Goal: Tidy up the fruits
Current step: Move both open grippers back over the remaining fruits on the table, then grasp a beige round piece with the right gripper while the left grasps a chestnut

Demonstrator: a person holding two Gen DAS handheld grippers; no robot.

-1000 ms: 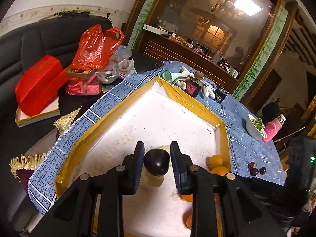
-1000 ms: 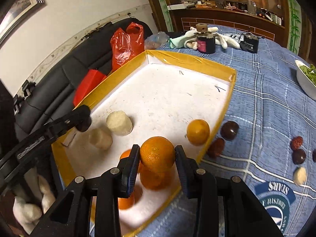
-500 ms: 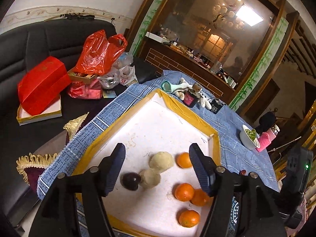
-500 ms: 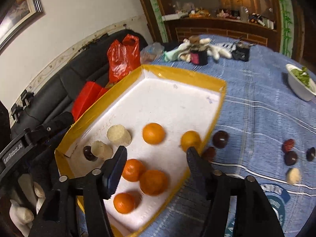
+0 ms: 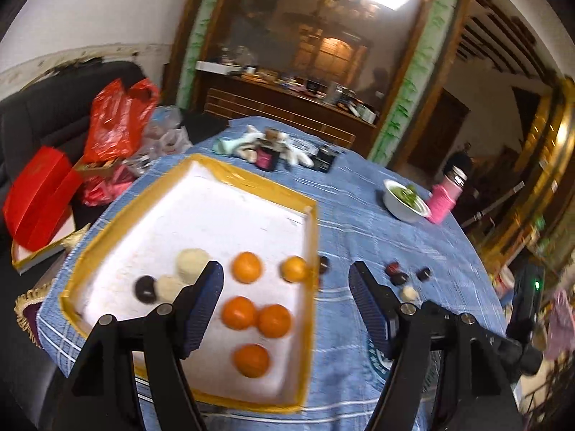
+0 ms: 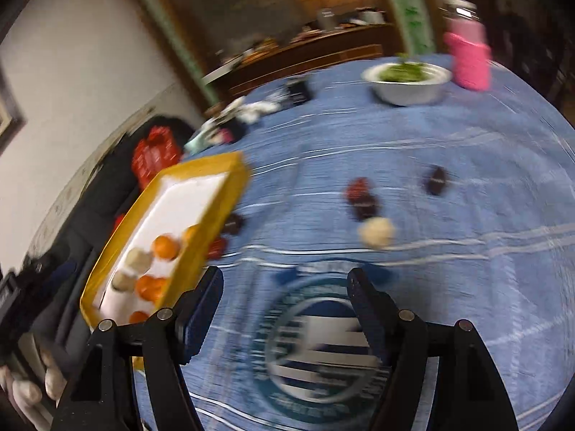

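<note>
— Both grippers have let go since one second ago, yes?

— Yes. Before, my left gripper (image 5: 285, 300) pinched the dark fruit (image 5: 145, 288) and my right gripper (image 6: 285, 300) pinched an orange. Their jaws have just been opening, and now both stand wide with nothing between them.

— Where do the fruits lie now?

— The dark fruit rests in the tray (image 5: 311, 237) near its left edge, touching one of two pale fruits (image 5: 191, 261). Five oranges (image 5: 245, 267) lie toward the tray's right edge and near corner; two of them touch each other.

— And outside the tray?

— On the blue tablecloth (image 6: 449, 151), two dark fruits (image 6: 233, 223) sit just beside the tray's right edge. Further right lies a small group: a reddish fruit (image 6: 358, 187), two dark ones and a pale one (image 6: 376, 231). My right camera is blurred, so I cannot tell more details there.

— Something else on the cloth?

— A white bowl (image 5: 404, 203) with greens and a pink bottle (image 5: 447, 197), at the far right edge.
</note>
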